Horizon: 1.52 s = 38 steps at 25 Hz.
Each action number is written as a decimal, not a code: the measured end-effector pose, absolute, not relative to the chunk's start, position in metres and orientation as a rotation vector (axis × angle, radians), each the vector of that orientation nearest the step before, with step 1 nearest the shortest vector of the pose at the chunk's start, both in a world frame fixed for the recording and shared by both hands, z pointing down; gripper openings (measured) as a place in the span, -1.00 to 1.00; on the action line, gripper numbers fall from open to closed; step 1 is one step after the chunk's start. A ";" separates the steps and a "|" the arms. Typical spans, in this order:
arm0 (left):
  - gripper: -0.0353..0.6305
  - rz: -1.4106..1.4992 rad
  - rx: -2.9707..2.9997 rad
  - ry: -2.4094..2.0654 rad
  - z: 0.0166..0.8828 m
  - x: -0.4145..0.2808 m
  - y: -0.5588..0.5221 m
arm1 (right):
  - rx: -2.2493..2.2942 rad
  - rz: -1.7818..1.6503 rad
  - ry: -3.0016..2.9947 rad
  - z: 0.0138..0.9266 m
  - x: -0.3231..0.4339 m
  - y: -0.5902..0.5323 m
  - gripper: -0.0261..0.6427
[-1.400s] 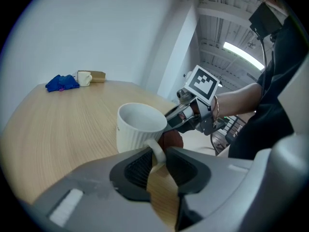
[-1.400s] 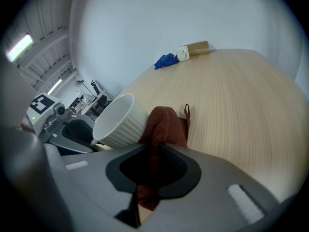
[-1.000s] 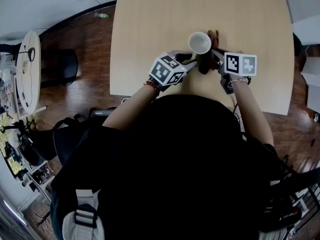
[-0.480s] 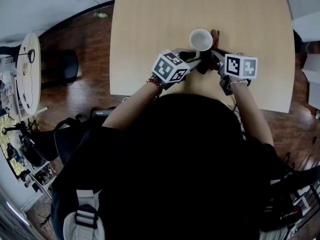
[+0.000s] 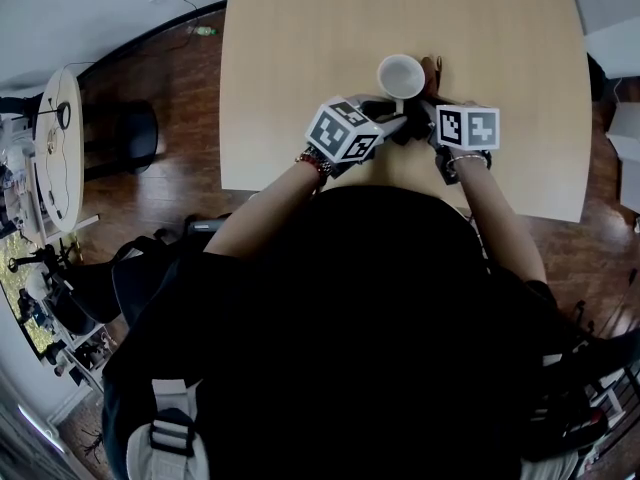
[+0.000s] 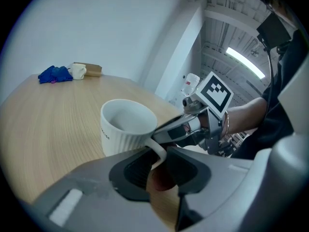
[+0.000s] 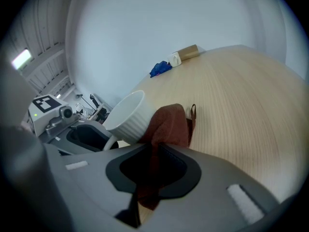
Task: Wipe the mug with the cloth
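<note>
On the pale wooden table point(image 5: 300, 48), towards the person's side of it, stands the white ribbed mug point(image 5: 401, 75), its mouth facing up and its handle turned back toward the person; the left gripper point(image 5: 395, 120) comes at it from that side. Seen from the left gripper view, the jaws are closed tight on the mug's handle point(image 6: 159, 151), with the mug body point(image 6: 128, 127) just beyond them.

The right gripper point(image 5: 425, 113) sits just beside the left one, at the mug's right; its jaws are pinched fully together on the brown cloth point(image 7: 169, 124), which bunches up out of them and lies against the ribbed side of the mug point(image 7: 126, 117); a small loop on the cloth's edge hangs over the table. From the head view a strip of cloth point(image 5: 431, 67) shows at the mug's right; whether the mug's base rests on the table I cannot tell.

Far across the table lie a blue bundle point(image 6: 55, 74), a small white cup point(image 6: 77, 70) and a brown box point(image 6: 91, 69), close together.
</note>
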State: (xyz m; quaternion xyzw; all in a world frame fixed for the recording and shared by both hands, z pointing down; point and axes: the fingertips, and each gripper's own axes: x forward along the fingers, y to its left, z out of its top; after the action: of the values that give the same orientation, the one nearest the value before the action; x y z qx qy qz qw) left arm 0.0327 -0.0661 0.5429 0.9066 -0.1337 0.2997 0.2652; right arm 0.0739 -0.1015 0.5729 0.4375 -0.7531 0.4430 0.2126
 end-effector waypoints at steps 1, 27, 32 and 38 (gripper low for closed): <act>-0.59 0.808 2.446 -0.361 0.543 0.033 -0.066 | 1.214 1.231 -2.093 0.572 0.074 -0.101 -0.78; -0.63 0.680 2.321 -0.279 0.538 0.070 -0.064 | 1.124 1.049 -2.193 0.562 0.083 -0.098 -0.78; -0.68 0.657 2.307 -0.296 0.538 0.074 -0.065 | 1.080 1.054 -2.139 0.574 0.084 -0.103 -0.78; -0.68 0.671 2.328 -0.329 0.543 0.076 -0.064 | 1.088 0.999 -2.120 0.579 0.088 -0.104 -0.78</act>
State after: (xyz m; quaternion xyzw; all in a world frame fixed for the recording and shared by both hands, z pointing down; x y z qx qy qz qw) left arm 0.0761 -0.0643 0.5430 0.8951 -0.1265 0.2580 0.3411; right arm 0.0880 -0.1043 0.5787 0.4049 -0.7888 0.3715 0.2753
